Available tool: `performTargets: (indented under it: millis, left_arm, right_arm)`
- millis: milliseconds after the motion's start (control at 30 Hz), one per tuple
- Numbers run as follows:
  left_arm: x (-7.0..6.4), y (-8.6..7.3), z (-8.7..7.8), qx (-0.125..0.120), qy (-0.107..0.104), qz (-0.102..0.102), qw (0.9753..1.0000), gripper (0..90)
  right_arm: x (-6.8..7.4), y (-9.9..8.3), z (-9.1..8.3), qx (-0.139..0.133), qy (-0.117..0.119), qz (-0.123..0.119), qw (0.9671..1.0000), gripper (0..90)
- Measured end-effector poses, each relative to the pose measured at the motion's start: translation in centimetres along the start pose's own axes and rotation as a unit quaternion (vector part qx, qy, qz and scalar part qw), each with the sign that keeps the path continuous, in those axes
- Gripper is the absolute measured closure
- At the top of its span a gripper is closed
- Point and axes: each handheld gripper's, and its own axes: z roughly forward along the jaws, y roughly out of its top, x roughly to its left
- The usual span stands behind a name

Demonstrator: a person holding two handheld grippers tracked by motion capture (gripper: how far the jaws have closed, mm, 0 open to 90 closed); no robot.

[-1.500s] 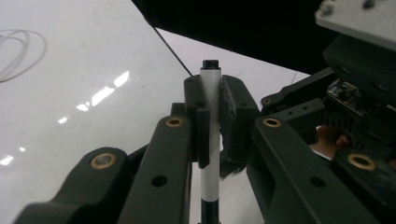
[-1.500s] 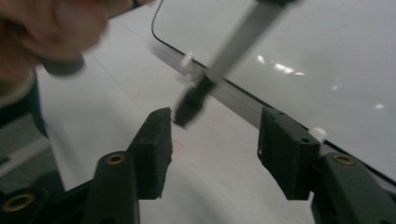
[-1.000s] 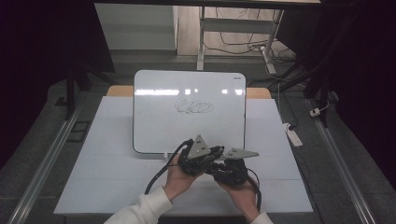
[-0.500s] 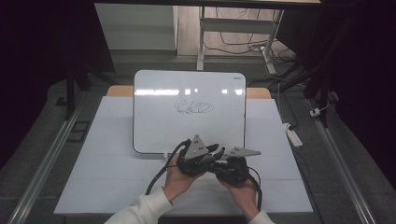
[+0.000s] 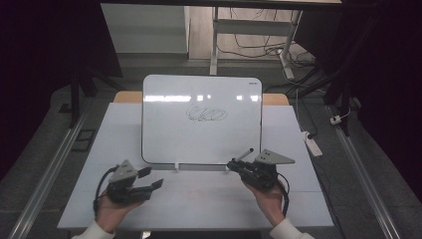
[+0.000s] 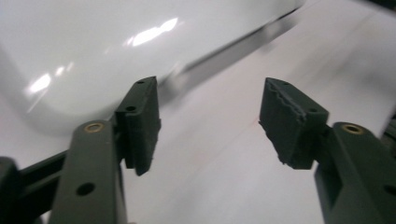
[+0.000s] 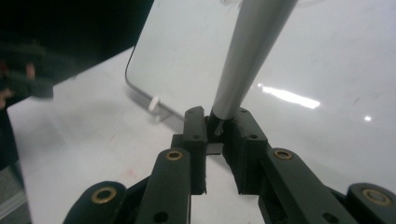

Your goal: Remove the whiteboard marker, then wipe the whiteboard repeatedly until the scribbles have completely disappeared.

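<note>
A white whiteboard (image 5: 169,134) leans upright at the middle of the table, with a dark scribble (image 5: 206,114) near its centre. My right gripper (image 5: 234,163) is at the board's lower right corner, shut on a grey marker (image 5: 244,155) whose dark end points up toward the board. In the right gripper view the marker's barrel (image 7: 247,51) rises from between the closed jaws of the right gripper (image 7: 217,128), with the board behind it. My left gripper (image 5: 155,177) hovers at the front left, open and empty. The left gripper (image 6: 210,126) faces the board's lower corner (image 6: 70,93).
The white table (image 5: 209,199) has free surface in front of the board between the two hands. A narrow ledge (image 5: 199,168) runs under the board. A white power strip (image 5: 312,144) lies off the table's right edge. Metal rails flank the table.
The two hands were together at the front centre. Now they have separated: the left gripper moved left and stands open, and the right moved right with the marker.
</note>
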Motion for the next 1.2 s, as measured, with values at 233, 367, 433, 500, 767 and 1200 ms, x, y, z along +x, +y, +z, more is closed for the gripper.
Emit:
performTargets:
  millis: [233, 367, 433, 500, 767, 1200]
  left_arm:
    - [1.7, -1.9, -0.9, 0.005, 0.033, -0.015, 0.9993, 30.6]
    - [2.2, -2.2, -0.7, 0.007, 0.038, -0.015, 0.9991, 28.5]
    - [2.5, -2.4, -0.7, 0.006, 0.036, -0.018, 0.9991, 28.5]
    - [2.9, -2.8, -0.7, 0.009, 0.035, -0.024, 0.9991, 28.3]
    - [3.0, -3.0, -0.6, 0.01, 0.039, -0.024, 0.9989, 27.9]
    - [3.3, -3.2, -0.7, 0.006, 0.044, -0.028, 0.9986, 28.2]
  right_arm:
    - [-1.2, 2.3, 1.0, -0.056, -0.017, -0.023, 0.998, 77.7]
    - [-2.2, 4.5, 2.5, -0.085, -0.053, -0.048, 0.9938, 77.7]
    - [-2.7, 5.0, 3.1, -0.088, -0.061, -0.048, 0.9931, 77.7]
    - [-4.2, 6.5, 5.4, -0.087, -0.084, -0.051, 0.9914, 77.7]
    - [-5.8, 10.0, 11.1, -0.089, -0.095, -0.061, 0.9896, 77.7]
    - [-3.1, 12.1, 16.6, -0.066, -0.057, -0.099, 0.9913, 77.7]
